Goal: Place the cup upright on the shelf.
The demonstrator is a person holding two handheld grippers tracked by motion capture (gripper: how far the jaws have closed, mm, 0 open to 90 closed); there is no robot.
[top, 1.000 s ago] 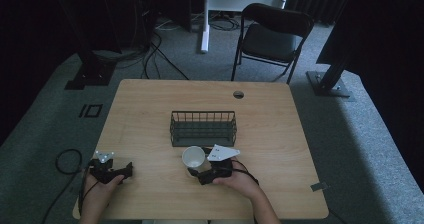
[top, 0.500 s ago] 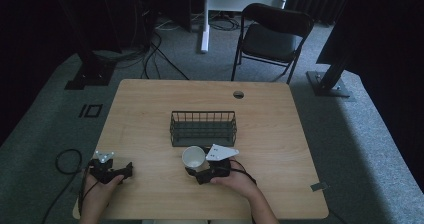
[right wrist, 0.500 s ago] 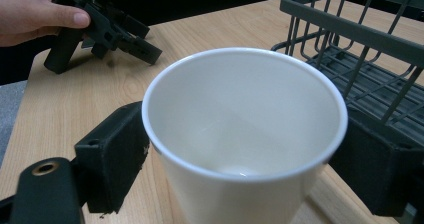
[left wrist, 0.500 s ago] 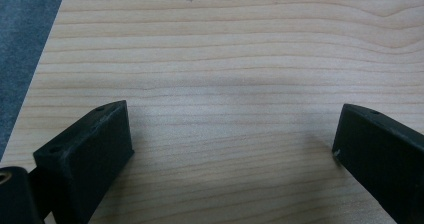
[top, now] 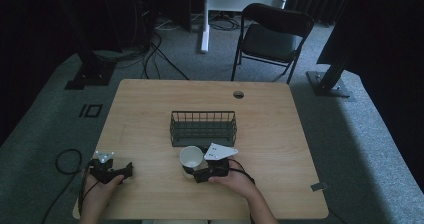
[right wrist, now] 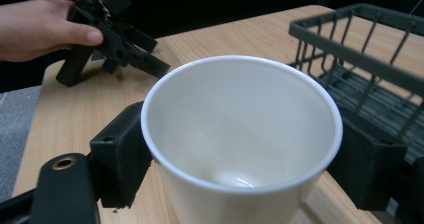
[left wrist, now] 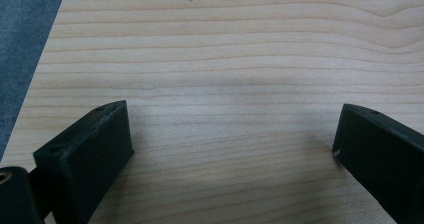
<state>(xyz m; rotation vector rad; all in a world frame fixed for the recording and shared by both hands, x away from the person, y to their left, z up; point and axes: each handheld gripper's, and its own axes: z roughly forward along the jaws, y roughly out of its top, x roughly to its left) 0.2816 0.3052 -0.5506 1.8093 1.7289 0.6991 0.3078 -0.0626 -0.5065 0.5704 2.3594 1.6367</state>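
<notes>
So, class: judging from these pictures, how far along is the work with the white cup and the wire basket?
Done: the right gripper has its jaws on either side of the white cup, apparently gripped. In hand: the cup stands upright and empty just in front of the wire basket. Left: probably lifting it into the basket, which looks empty. The left gripper rests open over bare table.

Cup: white, paper-like, round rolled rim, tapering toward the base. Empty, inside clean. Stands upright on the wooden counter, mouth up, near the front edge and just in front of the dark wire basket. Sits between two black jaws, one at each side of its wall.
</notes>
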